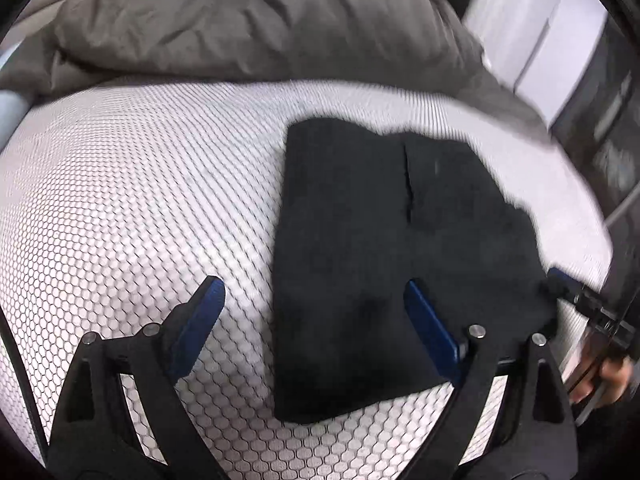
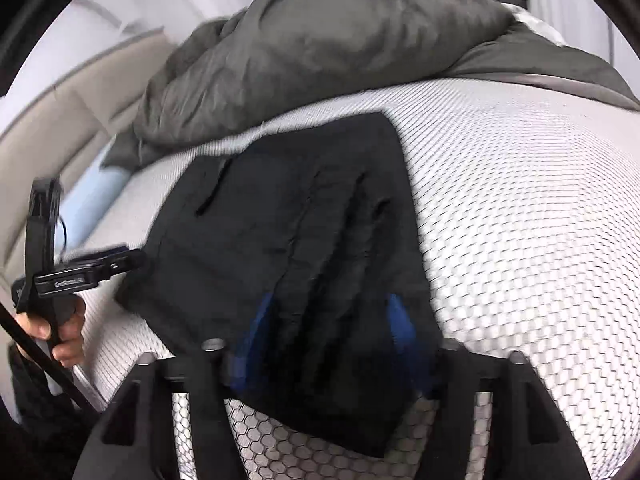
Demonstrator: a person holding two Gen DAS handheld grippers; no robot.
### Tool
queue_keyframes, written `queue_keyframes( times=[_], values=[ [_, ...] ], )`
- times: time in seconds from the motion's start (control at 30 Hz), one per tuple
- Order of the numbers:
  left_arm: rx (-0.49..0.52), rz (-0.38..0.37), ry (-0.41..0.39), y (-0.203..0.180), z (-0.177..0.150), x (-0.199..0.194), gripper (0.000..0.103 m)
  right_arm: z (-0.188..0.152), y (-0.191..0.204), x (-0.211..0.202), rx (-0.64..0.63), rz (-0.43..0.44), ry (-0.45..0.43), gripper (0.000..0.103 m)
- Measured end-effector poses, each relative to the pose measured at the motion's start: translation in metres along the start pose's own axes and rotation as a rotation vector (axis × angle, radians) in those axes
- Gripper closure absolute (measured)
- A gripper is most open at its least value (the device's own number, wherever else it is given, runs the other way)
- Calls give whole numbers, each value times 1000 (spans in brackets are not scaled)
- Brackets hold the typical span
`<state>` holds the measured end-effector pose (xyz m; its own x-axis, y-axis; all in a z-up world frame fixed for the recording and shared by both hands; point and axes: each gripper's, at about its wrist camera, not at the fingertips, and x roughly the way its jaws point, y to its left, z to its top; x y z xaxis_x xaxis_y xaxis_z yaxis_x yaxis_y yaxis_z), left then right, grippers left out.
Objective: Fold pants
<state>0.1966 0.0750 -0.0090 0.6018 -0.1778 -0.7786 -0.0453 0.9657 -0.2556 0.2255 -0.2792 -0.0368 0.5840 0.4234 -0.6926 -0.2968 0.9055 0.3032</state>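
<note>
Two wrist-camera views look down on a bed whose mattress [image 1: 120,200] is covered in white fabric with a dark honeycomb pattern.

In the left wrist view, the left gripper [image 1: 314,304] hangs above the mattress with its blue-padded fingers [image 1: 200,320] spread wide and nothing pinched between them. Its left finger sits over bare mattress; its right finger overlaps the near part of the pants. The black pants [image 1: 380,248] lie folded into a compact, roughly rectangular stack to the right of centre, flat on the mattress. A crumpled grey duvet [image 1: 240,20] is heaped across the far side of the bed. At the right edge, the right gripper [image 1: 568,288] reaches the corner of the pants, with the person's hand [image 1: 604,380] behind it.

In the right wrist view, the left gripper [image 2: 100,268] and the hand [image 2: 60,332] holding it appear at the far left, just beside the pants' edge. The pants [image 2: 280,248] fill the centre. The right gripper [image 2: 328,320] is low over their near end, its blurred blue fingers [image 2: 400,320] parted and straddling the cloth; whether they touch it is unclear. The duvet [image 2: 320,48] lies beyond.
</note>
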Motion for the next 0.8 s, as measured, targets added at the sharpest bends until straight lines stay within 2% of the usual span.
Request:
queue_keyframes(
  times=[0.1, 0.2, 0.27, 0.33, 0.37, 0.43, 0.47, 0.5, 0.53, 0.6, 0.7, 0.8],
  values=[
    [-80, 24, -13, 15, 10, 4, 13, 24, -7, 0, 52, 6, -21, 25],
    [-143, -4, 2, 26, 24, 23, 14, 51, -8, 19, 57, 26, 23, 21],
    [-176, 2, 11, 32, 39, 41, 16, 68, -6, 29, 50, 28, 35, 21],
    [-205, -23, 29, 36, 50, 59, 22, 82, 1, 41, 12, 29, 40, 21],
    [-215, -72, 58, 37, 55, 70, 23, 88, 7, 55, -29, -11, 58, 20],
    [-205, -111, 80, 35, 58, 85, 29, 91, 12, 79, -89, -91, 107, 20],
    [-196, -124, 86, 35, 59, 90, 30, 88, 10, 90, -116, -160, 129, 19],
    [-195, -140, 94, 35, 56, 94, 36, 85, 6, 96, -119, -164, 139, 19],
    [-204, -168, 103, 38, 58, 100, 44, 84, -1, 97, -96, -133, 142, 19],
    [-227, -222, 119, 44, 58, 105, 48, 87, -10, 91, -45, -80, 130, 19],
    [-226, -226, 118, 46, 59, 111, 47, 94, -19, 83, -28, -22, 137, 19],
    [-225, -217, 112, 45, 59, 110, 46, 104, -20, 73, -27, 40, 103, 19]
  ],
)
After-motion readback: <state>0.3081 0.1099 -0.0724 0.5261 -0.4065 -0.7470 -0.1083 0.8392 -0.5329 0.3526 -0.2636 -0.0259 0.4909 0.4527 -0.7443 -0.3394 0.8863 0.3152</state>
